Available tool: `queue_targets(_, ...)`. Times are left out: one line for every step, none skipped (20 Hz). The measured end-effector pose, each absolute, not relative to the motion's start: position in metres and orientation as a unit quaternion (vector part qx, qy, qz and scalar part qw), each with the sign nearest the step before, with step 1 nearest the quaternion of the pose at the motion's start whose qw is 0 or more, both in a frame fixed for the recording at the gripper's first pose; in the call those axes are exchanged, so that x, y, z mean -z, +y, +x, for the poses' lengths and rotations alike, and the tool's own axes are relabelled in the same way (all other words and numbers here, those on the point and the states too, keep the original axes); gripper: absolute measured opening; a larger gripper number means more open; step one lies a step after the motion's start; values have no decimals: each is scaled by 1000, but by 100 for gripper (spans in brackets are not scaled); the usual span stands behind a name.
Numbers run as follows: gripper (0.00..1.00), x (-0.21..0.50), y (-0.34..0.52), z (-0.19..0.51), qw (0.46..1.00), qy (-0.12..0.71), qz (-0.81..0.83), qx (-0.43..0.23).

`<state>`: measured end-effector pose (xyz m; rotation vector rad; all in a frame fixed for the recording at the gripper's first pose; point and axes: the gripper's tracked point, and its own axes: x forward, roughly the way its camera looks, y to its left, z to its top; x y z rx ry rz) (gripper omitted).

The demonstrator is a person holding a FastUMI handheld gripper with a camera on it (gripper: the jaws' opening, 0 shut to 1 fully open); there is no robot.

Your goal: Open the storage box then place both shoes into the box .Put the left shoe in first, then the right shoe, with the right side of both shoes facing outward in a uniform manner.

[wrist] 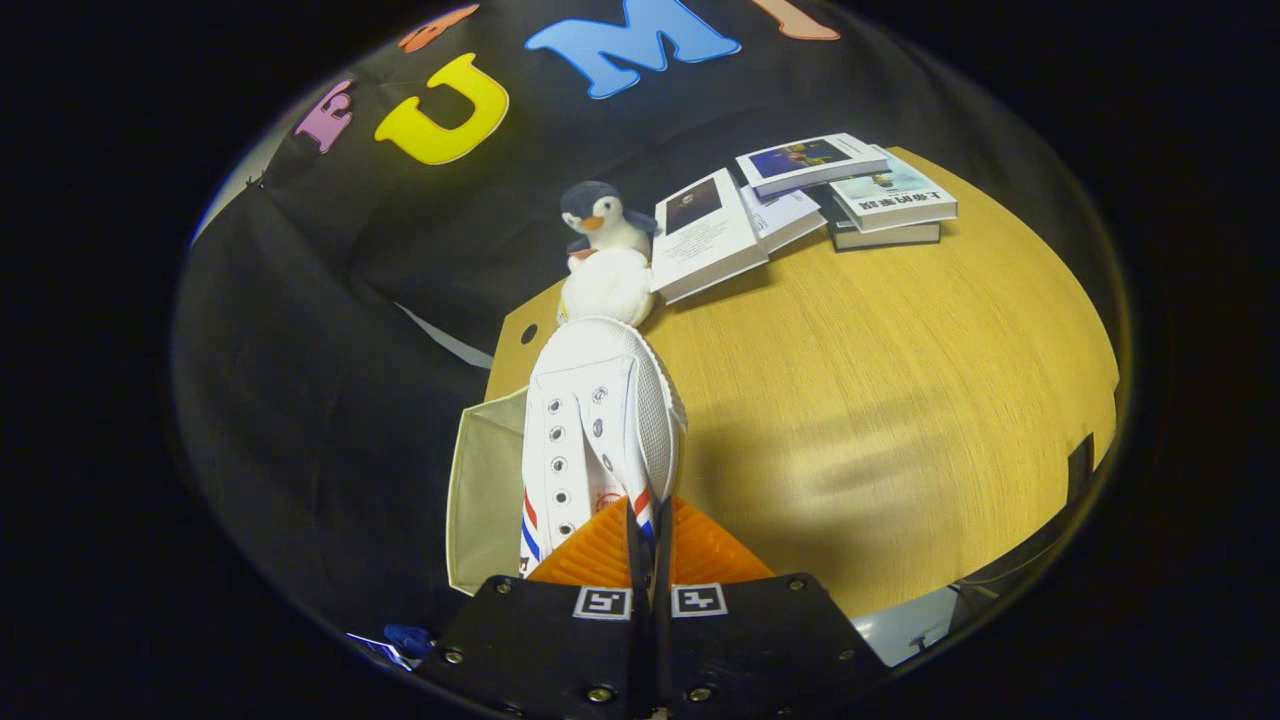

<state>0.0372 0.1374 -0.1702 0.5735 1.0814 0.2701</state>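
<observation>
I've got the white canvas lace-up shoe with red and blue side stripes [598, 430] pinched by its collar, my gripper [648, 535] clamped on it, fingers squeezed almost together on a thin edge of the upper. Holding it there lets the toe point away from me, so I can steer the whole length of the shoe over the box. And the shoe is hanging right at the beige fabric storage box [487, 490], which sits off the near corner of the light wooden table [880, 400]; one pale inner wall of the box shows just beside the shoe, on its laced side, so the box looks open.

Beyond the shoe's toe, a small plush penguin with a grey head and white belly [605, 255] stands on the table, and next to the penguin lies a loose pile of paperback books [800, 195], well apart from the box.

Hard to make out: the heel is hidden behind my fingers, most of the box lies under the shoe, and I can't tell whether this is the left or right shoe, or if one's inside. Possibly the sole faces the table side, but the fisheye bends everything.
</observation>
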Motion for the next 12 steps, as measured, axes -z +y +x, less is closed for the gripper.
queue_targets(0, 168, 147, 38, 809, 506, 267, -132)
queue_targets(0, 166, 155, 40, 809, 507, 265, -136)
queue_targets(0, 164, 163, 39, 809, 508, 262, -141)
queue_targets(0, 162, 171, 40, 809, 507, 260, -143)
queue_targets(0, 162, 178, 40, 808, 509, 258, -146)
queue_targets(0, 162, 185, 41, 807, 510, 256, -148)
queue_targets(0, 162, 192, 41, 807, 511, 255, -150)
queue_targets(0, 162, 198, 43, 806, 513, 254, -151)
queue_targets(0, 164, 205, 43, 806, 514, 252, -152)
queue_targets(0, 165, 211, 44, 805, 516, 251, -152)
queue_targets(0, 168, 217, 44, 804, 519, 249, -152)
queue_targets(0, 170, 224, 44, 803, 521, 247, -152)
